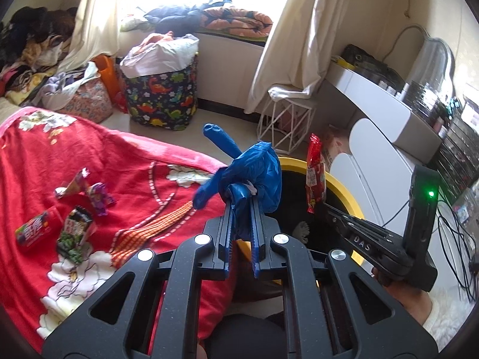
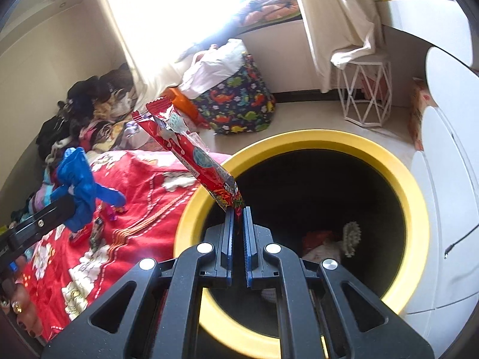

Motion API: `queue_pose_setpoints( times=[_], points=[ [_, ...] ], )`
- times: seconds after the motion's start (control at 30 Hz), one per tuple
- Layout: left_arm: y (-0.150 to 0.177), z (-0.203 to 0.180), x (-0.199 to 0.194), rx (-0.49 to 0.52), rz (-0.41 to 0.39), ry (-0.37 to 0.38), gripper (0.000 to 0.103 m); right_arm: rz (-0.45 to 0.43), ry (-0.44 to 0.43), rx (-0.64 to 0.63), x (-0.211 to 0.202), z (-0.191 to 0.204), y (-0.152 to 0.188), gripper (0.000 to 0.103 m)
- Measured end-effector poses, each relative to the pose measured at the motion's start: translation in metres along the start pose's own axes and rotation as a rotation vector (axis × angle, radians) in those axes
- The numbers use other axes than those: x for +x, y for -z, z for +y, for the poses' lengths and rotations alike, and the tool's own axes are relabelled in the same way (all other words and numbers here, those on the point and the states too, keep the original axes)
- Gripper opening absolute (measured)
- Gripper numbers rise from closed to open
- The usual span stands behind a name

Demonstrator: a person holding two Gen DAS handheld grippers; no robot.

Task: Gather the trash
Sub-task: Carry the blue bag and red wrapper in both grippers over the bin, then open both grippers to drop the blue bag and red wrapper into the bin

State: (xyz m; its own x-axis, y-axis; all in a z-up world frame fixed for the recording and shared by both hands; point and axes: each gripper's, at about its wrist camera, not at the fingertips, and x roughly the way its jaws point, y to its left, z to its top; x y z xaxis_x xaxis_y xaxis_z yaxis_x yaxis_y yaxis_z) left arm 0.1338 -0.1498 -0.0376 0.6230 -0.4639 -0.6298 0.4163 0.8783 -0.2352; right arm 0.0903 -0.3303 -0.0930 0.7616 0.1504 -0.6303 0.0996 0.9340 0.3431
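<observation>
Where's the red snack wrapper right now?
The red snack wrapper is pinched in the right gripper, sticking up over the near rim of the yellow-rimmed bin.

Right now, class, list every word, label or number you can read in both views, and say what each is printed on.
"DAS": raised letters on the black right tongs.
Red snack wrapper held in those tongs: print too blurred to read.
Small wrappers on the red blanket: characters too small and blurred to read.
</observation>
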Motion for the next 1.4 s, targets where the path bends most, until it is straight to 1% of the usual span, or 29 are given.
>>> queue_pose_setpoints(
  times=[0.27,0.57,0.87,0.9,0.93,0.97,1.0,1.03,1.07,1.1,1.13,1.17,1.2,1.23,1.27,1.3,1.4],
  points=[
    [-0.002,-0.022,0.018,0.042,0.024,0.038,0.006,-0.006,0.062,0.062,-0.001,-0.027,0.001,0.006],
    [0.004,-0.046,0.042,0.094,0.071,0.069,0.006,-0.019,0.113,0.108,-0.005,-0.048,0.001,0.006],
    [0.006,-0.060,0.066,0.115,0.116,0.091,0.006,-0.038,0.139,0.152,-0.011,-0.065,0.002,0.007],
    [0.006,-0.062,0.070,0.120,0.123,0.092,0.006,-0.043,0.148,0.154,-0.012,-0.066,0.003,0.010],
    [0.007,-0.063,0.075,0.123,0.138,0.096,0.008,-0.046,0.155,0.159,-0.013,-0.066,0.002,0.016],
    [0.009,-0.064,0.080,0.121,0.154,0.097,0.010,-0.049,0.157,0.166,-0.014,-0.068,0.003,0.019],
    [0.009,-0.063,0.083,0.115,0.160,0.093,0.013,-0.057,0.157,0.179,-0.016,-0.070,0.003,0.025],
    [0.010,-0.062,0.085,0.110,0.165,0.092,0.023,-0.061,0.160,0.184,-0.017,-0.071,0.002,0.030],
    [0.010,-0.061,0.085,0.105,0.166,0.091,0.034,-0.066,0.163,0.187,-0.018,-0.072,0.002,0.033],
    [0.010,-0.060,0.084,0.100,0.160,0.090,0.042,-0.071,0.163,0.190,-0.020,-0.073,0.002,0.037],
    [0.011,-0.059,0.081,0.096,0.150,0.087,0.060,-0.074,0.163,0.192,-0.021,-0.074,0.002,0.041],
    [0.011,-0.057,0.078,0.090,0.136,0.082,0.071,-0.076,0.164,0.193,-0.021,-0.074,0.002,0.043],
    [0.011,-0.054,0.075,0.082,0.122,0.072,0.075,-0.078,0.166,0.195,-0.022,-0.074,0.002,0.047],
    [0.011,-0.052,0.072,0.076,0.116,0.066,0.083,-0.080,0.163,0.200,-0.022,-0.074,0.003,0.051],
    [0.010,-0.048,0.070,0.064,0.106,0.058,0.089,-0.081,0.161,0.204,-0.022,-0.073,0.003,0.052],
    [0.010,-0.045,0.067,0.054,0.098,0.048,0.091,-0.079,0.159,0.206,-0.021,-0.072,0.003,0.052],
    [0.010,-0.034,0.058,0.029,0.077,0.016,0.092,-0.074,0.151,0.192,-0.021,-0.066,0.002,0.054]
  ],
)
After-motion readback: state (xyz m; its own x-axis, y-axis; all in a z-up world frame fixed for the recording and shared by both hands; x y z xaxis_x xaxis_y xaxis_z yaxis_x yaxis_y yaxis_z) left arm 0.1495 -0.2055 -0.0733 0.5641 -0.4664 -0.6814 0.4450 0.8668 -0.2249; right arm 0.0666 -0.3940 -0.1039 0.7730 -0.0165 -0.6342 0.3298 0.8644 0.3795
